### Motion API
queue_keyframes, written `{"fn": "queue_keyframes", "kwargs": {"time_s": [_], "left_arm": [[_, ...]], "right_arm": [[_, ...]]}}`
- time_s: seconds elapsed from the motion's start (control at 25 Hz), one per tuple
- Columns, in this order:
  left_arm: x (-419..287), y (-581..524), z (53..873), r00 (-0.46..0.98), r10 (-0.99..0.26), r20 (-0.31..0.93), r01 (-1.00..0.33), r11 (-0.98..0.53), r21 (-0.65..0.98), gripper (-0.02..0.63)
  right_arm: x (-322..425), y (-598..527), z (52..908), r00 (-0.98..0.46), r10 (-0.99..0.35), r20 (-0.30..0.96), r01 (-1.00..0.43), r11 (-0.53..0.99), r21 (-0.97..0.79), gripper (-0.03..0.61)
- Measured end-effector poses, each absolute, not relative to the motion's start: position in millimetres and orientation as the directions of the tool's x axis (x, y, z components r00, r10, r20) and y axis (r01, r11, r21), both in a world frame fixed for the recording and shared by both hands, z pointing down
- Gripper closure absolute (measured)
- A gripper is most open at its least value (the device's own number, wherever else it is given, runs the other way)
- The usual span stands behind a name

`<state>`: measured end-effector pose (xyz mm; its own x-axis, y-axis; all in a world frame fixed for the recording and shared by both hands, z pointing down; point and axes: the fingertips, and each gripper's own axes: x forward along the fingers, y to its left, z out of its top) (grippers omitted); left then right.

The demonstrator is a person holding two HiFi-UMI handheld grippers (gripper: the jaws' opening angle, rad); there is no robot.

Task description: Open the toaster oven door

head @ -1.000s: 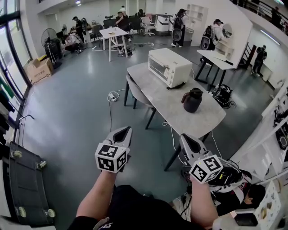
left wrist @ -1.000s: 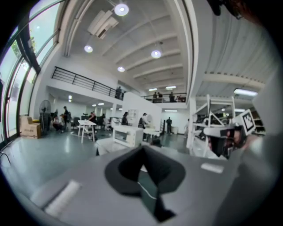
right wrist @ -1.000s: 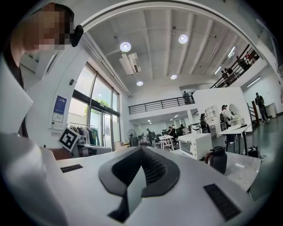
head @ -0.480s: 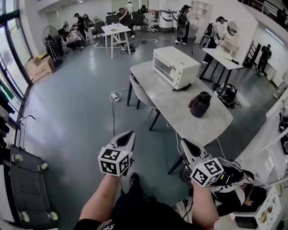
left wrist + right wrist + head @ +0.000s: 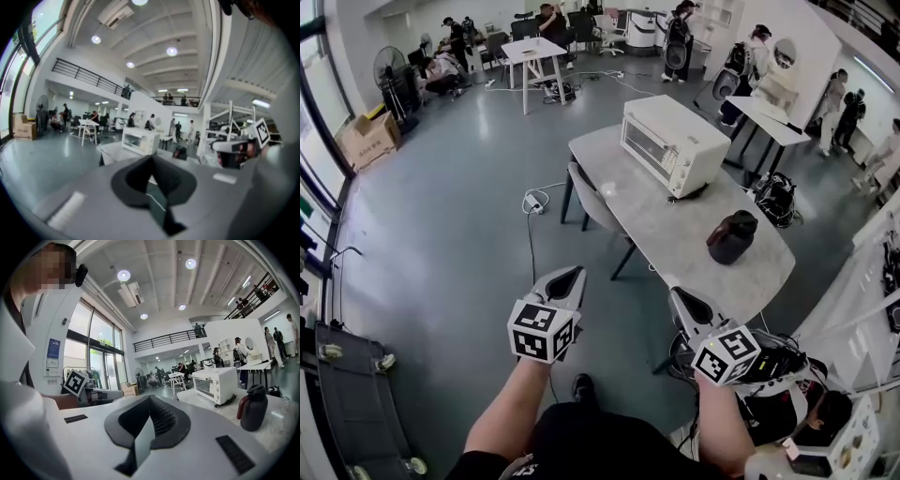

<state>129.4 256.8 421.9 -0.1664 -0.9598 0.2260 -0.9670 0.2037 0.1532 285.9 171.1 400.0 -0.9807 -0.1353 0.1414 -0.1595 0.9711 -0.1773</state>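
Observation:
A white toaster oven (image 5: 673, 142) stands with its door closed on the far end of a grey table (image 5: 656, 225); it also shows small and distant in the left gripper view (image 5: 139, 140) and the right gripper view (image 5: 215, 383). My left gripper (image 5: 565, 277) hangs over the floor, well short of the table, jaws shut and empty. My right gripper (image 5: 680, 298) hovers near the table's near end, also shut with nothing held. Both are far from the oven.
A dark jug (image 5: 732, 236) sits on the table's near right part. A grey chair (image 5: 592, 202) is tucked at the table's left side. Cables (image 5: 532, 206) lie on the floor. A bag (image 5: 776, 373) lies by my right. People and other tables (image 5: 534, 54) fill the room's far side.
The view has shifted: the table and oven sit slightly nearer and further right. Both grippers have stayed shut and held in front of me.

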Motion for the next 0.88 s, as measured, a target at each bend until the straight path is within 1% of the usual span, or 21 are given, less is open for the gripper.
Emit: {"fn": "queue_keyframes", "kwargs": {"time_s": [0.2, 0.36, 0.64, 0.88], "left_arm": [[85, 250, 425, -0.154, -0.96, 0.232, -0.967, 0.195, 0.165, 0.606], [64, 250, 427, -0.145, -0.962, 0.233, -0.97, 0.185, 0.16, 0.606], [23, 248, 444, -0.17, -0.95, 0.264, -0.957, 0.222, 0.186, 0.606], [-14, 224, 448, -0.218, -0.935, 0.281, -0.945, 0.274, 0.18, 0.606]], "right_arm": [[241, 169, 411, -0.976, -0.125, 0.181, -0.158, 0.97, -0.184, 0.583], [216, 163, 418, -0.971, -0.124, 0.204, -0.163, 0.968, -0.189, 0.583], [169, 163, 439, -0.964, -0.056, 0.258, -0.11, 0.974, -0.198, 0.583], [130, 128, 453, -0.968, -0.012, 0.252, -0.074, 0.968, -0.239, 0.583]]}}
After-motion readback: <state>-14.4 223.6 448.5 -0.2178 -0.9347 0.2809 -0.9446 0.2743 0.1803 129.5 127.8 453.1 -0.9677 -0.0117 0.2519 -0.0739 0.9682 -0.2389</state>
